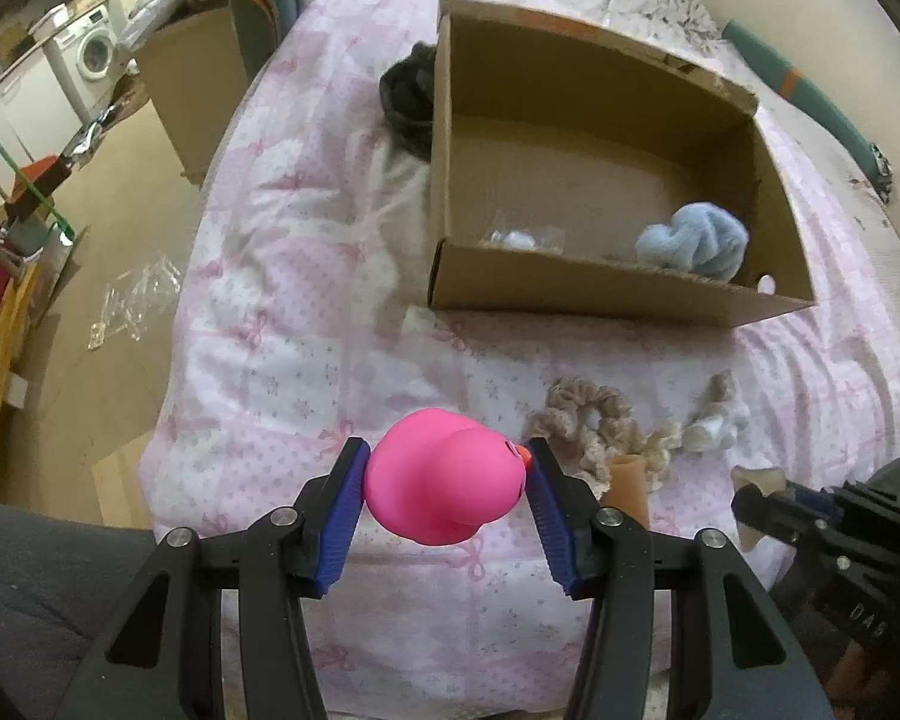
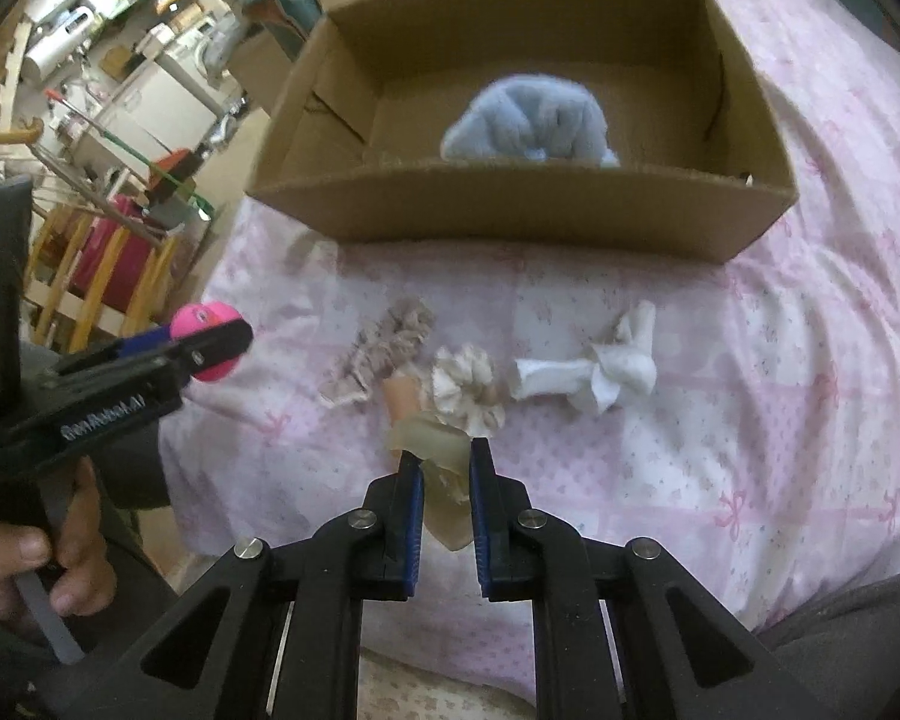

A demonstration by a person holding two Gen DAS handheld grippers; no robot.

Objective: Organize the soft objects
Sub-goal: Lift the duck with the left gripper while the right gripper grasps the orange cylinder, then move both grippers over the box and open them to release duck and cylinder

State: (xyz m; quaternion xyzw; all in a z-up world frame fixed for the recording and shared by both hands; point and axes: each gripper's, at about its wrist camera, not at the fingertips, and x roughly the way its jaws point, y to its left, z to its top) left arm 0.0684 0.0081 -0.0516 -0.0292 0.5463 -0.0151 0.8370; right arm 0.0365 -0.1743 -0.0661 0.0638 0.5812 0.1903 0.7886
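Left tongs (image 1: 447,480) clamp the pink duck (image 1: 444,477), right tongs (image 2: 444,468) pinch a translucent rubbery piece (image 2: 441,456), both likely bound for the cardboard box (image 2: 510,210)

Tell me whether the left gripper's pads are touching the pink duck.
Touching. In the left wrist view both blue pads of the left gripper press against the sides of the pink duck, with no gap either side.
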